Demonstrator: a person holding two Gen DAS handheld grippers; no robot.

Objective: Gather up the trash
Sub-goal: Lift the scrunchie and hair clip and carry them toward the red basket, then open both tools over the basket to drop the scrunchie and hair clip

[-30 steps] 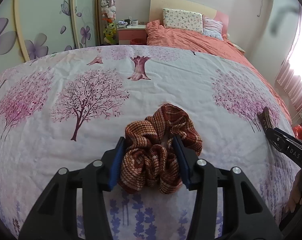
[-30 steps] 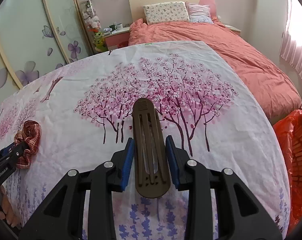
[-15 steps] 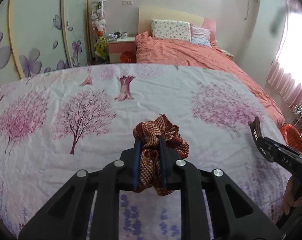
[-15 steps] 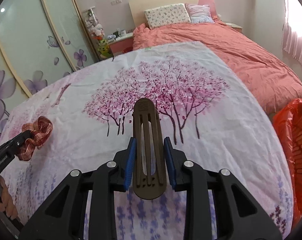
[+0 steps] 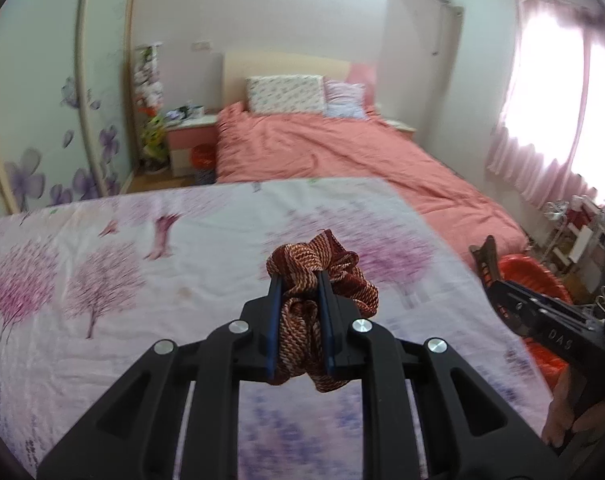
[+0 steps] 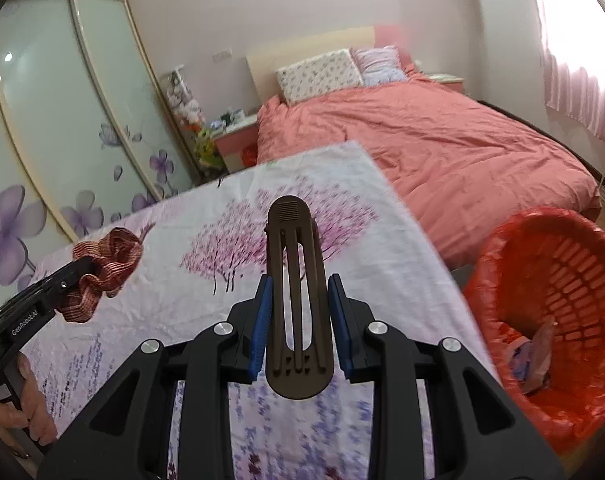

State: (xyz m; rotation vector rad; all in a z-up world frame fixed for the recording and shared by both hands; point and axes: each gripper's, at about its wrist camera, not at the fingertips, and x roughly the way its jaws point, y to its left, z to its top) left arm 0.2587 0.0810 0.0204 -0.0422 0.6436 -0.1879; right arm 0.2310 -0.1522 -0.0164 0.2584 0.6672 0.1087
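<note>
Pinching scrunchie [image 5: 322, 304]: left hand-held gripper [image 5: 300, 280]; right hand-held gripper [image 6: 300, 292] clamps hair clip [image 6: 296, 296].

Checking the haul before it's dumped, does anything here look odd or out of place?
Both grippers hold hair accessories, not obvious trash: the left gripper clamps a rust scrunchie, the right gripper a brown hair clip. The lined orange basket stands upright, nothing spilled.

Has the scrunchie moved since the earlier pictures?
Yes. The scrunchie, clamped in the left hand-held gripper, is lifted off the flowered sheet and closer to the red basket.
</note>
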